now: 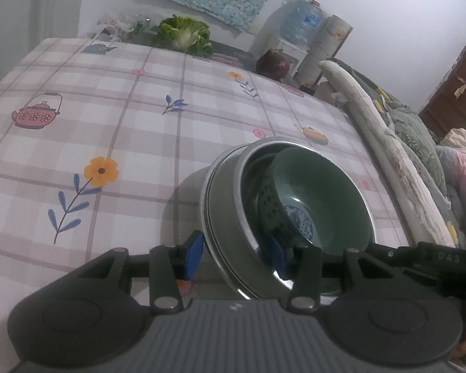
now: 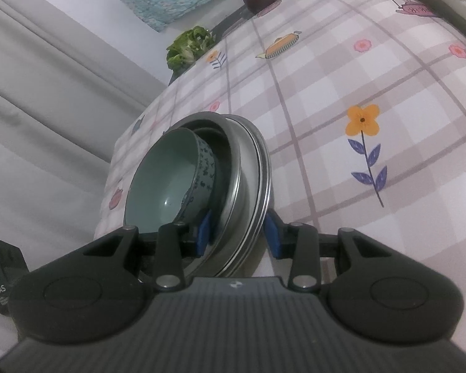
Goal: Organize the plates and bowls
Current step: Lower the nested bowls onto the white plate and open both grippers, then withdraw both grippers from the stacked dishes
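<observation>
A stack of dishes (image 1: 230, 205) hangs tilted above the checked tablecloth (image 1: 124, 143). It is made of steel plates at the bottom, a steel bowl, and a dark patterned bowl (image 1: 271, 205) with a green bowl (image 1: 320, 186) nested inside. My left gripper (image 1: 236, 256) is shut on the stack's near rim, with one blue pad outside the plates and the other inside the steel bowl. In the right wrist view the same stack (image 2: 245, 168) is clamped from its opposite side by my right gripper (image 2: 238, 235), whose pads straddle the rim. The green bowl (image 2: 164, 180) leans inside.
A leafy cabbage (image 1: 186, 32) and a dark red onion (image 1: 271, 63) lie at the table's far edge. A water jug (image 1: 301, 20) stands behind them. Bedding and cushions (image 1: 413, 143) are piled along the right. A grey curtain (image 2: 46, 93) hangs beyond the table's edge.
</observation>
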`<action>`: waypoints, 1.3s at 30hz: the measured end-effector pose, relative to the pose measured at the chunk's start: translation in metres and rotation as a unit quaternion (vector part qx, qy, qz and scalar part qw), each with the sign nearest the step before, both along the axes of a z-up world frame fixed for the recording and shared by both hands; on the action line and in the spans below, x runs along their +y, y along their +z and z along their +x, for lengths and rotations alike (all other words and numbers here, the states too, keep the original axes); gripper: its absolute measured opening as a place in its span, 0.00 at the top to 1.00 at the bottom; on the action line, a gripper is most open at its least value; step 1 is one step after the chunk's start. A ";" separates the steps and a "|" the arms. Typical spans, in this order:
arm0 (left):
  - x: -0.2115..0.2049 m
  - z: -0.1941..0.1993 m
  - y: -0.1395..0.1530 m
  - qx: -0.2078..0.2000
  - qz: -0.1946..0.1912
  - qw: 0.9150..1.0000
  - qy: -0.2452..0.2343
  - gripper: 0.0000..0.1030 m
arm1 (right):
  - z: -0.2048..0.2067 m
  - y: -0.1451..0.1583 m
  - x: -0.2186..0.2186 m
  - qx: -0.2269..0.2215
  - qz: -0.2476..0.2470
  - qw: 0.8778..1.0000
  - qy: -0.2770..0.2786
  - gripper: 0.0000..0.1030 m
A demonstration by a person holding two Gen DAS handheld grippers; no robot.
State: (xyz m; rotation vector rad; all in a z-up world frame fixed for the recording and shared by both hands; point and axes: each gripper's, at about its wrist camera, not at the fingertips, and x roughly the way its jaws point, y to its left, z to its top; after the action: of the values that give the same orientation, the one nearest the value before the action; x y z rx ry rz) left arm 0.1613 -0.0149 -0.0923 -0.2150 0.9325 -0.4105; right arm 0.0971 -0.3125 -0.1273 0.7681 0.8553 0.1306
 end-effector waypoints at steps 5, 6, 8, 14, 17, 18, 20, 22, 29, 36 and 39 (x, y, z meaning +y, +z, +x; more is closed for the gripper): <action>-0.001 -0.001 0.003 -0.010 0.009 1.000 -0.002 0.52 | -0.001 0.002 0.003 -0.002 -0.012 1.000 0.002 0.64; -0.001 -0.004 0.005 -0.017 0.018 1.000 -0.003 0.47 | -0.003 0.004 0.005 -0.004 -0.019 1.000 0.003 0.63; -0.001 -0.010 0.008 -0.029 0.033 0.999 -0.001 0.39 | -0.008 0.009 0.008 -0.014 -0.038 0.999 0.005 0.57; 0.007 -0.040 0.019 -0.067 0.061 0.996 -0.004 0.26 | -0.038 0.036 0.020 -0.055 -0.141 0.988 0.008 0.23; 0.010 -0.057 0.025 -0.087 0.083 0.993 0.000 0.20 | -0.055 0.050 0.029 -0.079 -0.199 0.977 0.011 0.16; 0.011 -0.063 0.028 -0.093 0.086 0.992 0.000 0.16 | -0.060 0.054 0.032 -0.085 -0.215 0.973 0.013 0.13; 0.011 -0.075 0.032 -0.110 0.095 0.989 0.003 0.11 | -0.072 0.061 0.040 -0.101 -0.248 0.963 0.012 0.01; 0.010 -0.086 0.037 -0.129 0.112 0.985 0.007 0.03 | -0.082 0.067 0.048 -0.116 -0.275 0.954 0.010 0.01; -0.003 -0.109 0.051 -0.161 0.166 0.973 0.022 0.00 | -0.104 0.079 0.073 -0.122 -0.368 0.922 0.004 0.01; -0.025 -0.127 0.059 -0.203 0.249 0.946 0.042 0.00 | -0.120 0.091 0.082 -0.117 -0.389 0.914 -0.020 0.01; -0.032 -0.129 0.060 -0.199 0.254 0.946 0.032 0.00 | -0.126 0.097 0.082 -0.121 -0.393 0.911 -0.032 0.01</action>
State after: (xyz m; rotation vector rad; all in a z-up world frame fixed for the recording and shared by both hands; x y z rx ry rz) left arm 0.0320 -0.0465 -0.0318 0.3014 0.6022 -0.1329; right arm -0.0285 -0.2306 -0.0302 0.0136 0.5665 -0.1736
